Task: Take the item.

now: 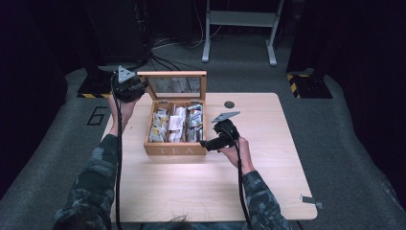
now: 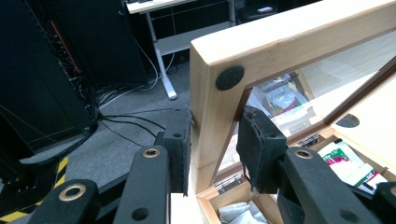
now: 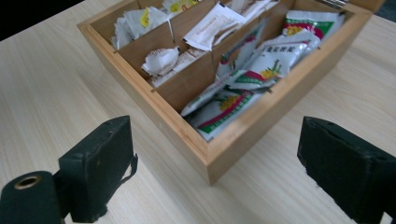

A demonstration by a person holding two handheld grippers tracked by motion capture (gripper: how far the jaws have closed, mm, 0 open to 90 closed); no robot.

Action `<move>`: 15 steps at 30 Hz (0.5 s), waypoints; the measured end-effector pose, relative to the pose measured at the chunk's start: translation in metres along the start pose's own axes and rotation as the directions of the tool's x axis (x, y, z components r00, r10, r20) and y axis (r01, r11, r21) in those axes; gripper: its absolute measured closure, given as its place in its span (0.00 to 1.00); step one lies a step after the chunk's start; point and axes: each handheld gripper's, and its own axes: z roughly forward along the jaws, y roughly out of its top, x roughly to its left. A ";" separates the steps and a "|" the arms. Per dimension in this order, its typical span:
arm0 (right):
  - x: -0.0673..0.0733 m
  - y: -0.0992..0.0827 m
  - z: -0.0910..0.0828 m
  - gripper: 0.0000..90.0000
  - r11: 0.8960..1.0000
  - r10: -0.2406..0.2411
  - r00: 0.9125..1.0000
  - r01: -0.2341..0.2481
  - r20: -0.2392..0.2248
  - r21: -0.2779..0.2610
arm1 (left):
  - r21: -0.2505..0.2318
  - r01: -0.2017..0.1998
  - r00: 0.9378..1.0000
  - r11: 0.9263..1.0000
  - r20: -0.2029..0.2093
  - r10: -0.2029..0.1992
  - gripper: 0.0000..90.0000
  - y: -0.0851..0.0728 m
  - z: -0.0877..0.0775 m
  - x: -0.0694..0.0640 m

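A wooden tea box (image 1: 174, 149) sits on the table with its glass-paned lid (image 1: 172, 74) standing upright. Its compartments hold several tea bags (image 1: 174, 124). My left gripper (image 1: 128, 88) is at the lid's left edge. In the left gripper view, the left gripper (image 2: 217, 140) is shut on the lid's wooden frame (image 2: 280, 42), one pad on each side. My right gripper (image 1: 207, 143) hovers at the box's front right corner, open. In the right gripper view, that corner of the box (image 3: 233, 144) lies ahead between the wide-apart jaws of the right gripper (image 3: 215, 140), untouched, with green and white tea bags (image 3: 261, 60) just behind it.
A small black round spot (image 1: 229, 104) marks the table to the right of the lid. A small metal piece (image 1: 309, 200) lies at the table's front right corner. Bare tabletop (image 1: 191, 187) stretches in front of the box. A white desk frame (image 1: 239, 19) stands beyond the table.
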 end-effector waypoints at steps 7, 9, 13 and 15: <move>0.010 0.020 0.016 0.12 0.999 -0.033 0.999 0.032 -0.036 -0.006 | 0.003 -0.004 1.000 1.000 0.001 0.004 0.73 0.000 0.000 0.000; 0.013 0.025 0.022 0.13 0.999 -0.038 0.998 0.038 -0.051 -0.008 | 0.003 -0.001 1.000 1.000 0.000 0.001 0.73 0.000 0.000 0.000; 0.021 0.035 0.034 0.12 0.998 -0.058 0.996 0.058 -0.069 0.002 | 0.001 0.000 1.000 1.000 0.001 0.000 0.72 0.000 -0.001 0.000; 0.024 0.038 0.041 0.11 0.999 -0.051 0.995 0.052 -0.082 0.013 | 0.002 -0.002 1.000 1.000 0.002 0.002 0.73 0.000 -0.001 0.000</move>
